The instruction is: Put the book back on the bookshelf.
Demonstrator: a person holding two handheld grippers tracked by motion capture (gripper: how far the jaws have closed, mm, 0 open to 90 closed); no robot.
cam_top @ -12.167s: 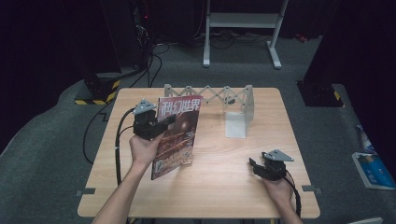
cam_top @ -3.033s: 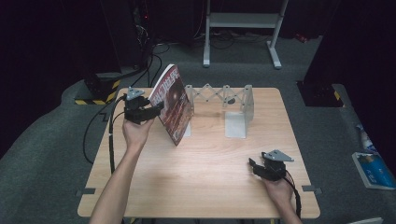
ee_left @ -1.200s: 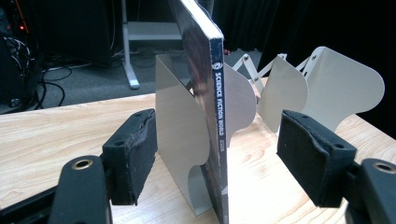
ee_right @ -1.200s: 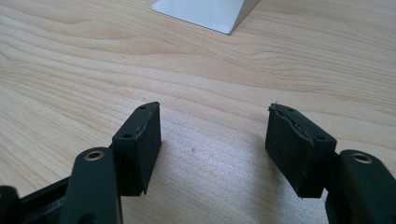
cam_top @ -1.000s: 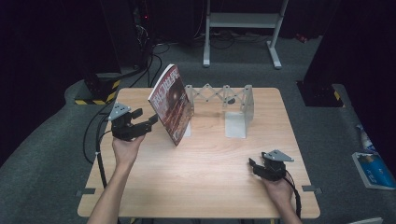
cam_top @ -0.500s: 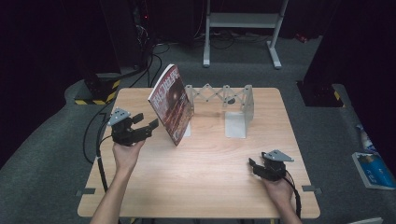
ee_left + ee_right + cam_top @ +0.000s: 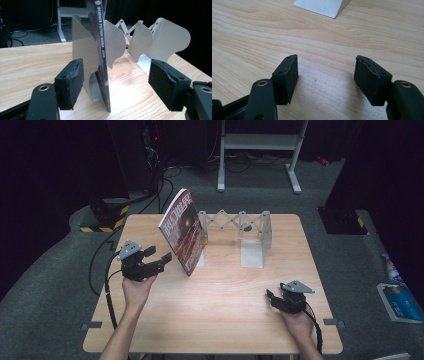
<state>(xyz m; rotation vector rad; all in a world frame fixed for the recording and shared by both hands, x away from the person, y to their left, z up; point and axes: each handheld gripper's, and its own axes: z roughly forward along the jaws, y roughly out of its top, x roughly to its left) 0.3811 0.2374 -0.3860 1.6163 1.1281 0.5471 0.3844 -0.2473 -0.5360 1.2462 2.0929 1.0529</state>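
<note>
Just left of the magazine (image 7: 184,232), the left hand-held gripper (image 7: 159,257) hovers with jaws wide and empty. It stands upright on edge, leaning on the bookend rack (image 7: 235,227); far right of it, the right hand-held gripper (image 7: 272,297) rests wide open on the counter (image 7: 225,315).

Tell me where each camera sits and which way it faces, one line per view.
High view: above the person's side, looking forward and down on the table; both forearms, left gripper, right gripper.
Left gripper view: on the left gripper, level, facing the magazine standing in the bookend rack; open jaws.
Right gripper view: on the right gripper, facing down at the tabletop; open jaws.
Shared: the rack's base.
</note>
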